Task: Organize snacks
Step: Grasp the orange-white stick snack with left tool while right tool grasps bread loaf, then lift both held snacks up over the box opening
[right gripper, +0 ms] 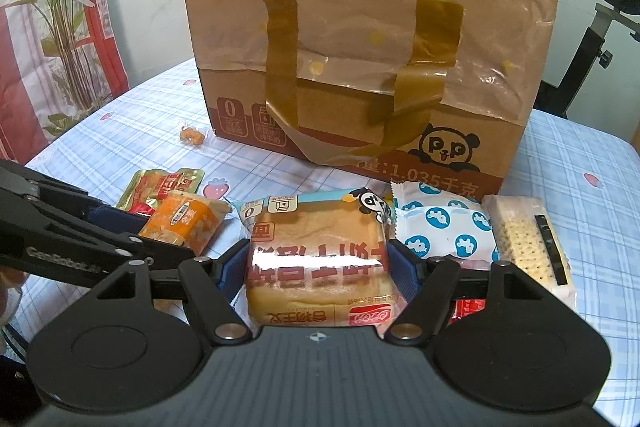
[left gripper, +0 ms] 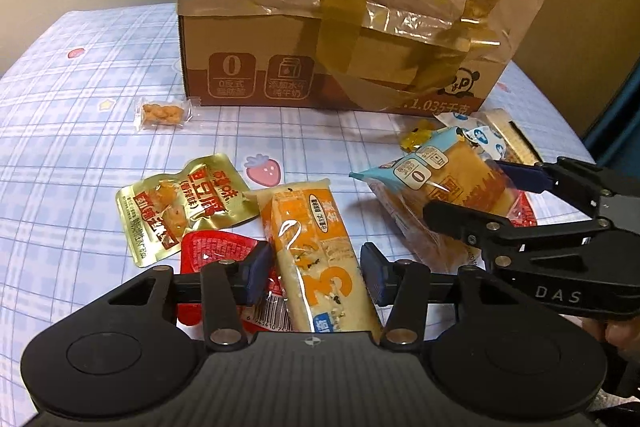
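Two packets sit between tongs on the desk. Left wrist: left tongs (left gripper: 316, 277) clamp the orange bar (left gripper: 320, 259), its length running toward the box (left gripper: 332, 27). Right wrist: right tongs (right gripper: 318, 267) squeeze the bread (right gripper: 318, 259), box straight ahead.

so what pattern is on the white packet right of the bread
Blue circles with white figures on the white packet, clearest in the right wrist view.

Both wrist views close, angled down; share cardboard box (left gripper: 340, 39).
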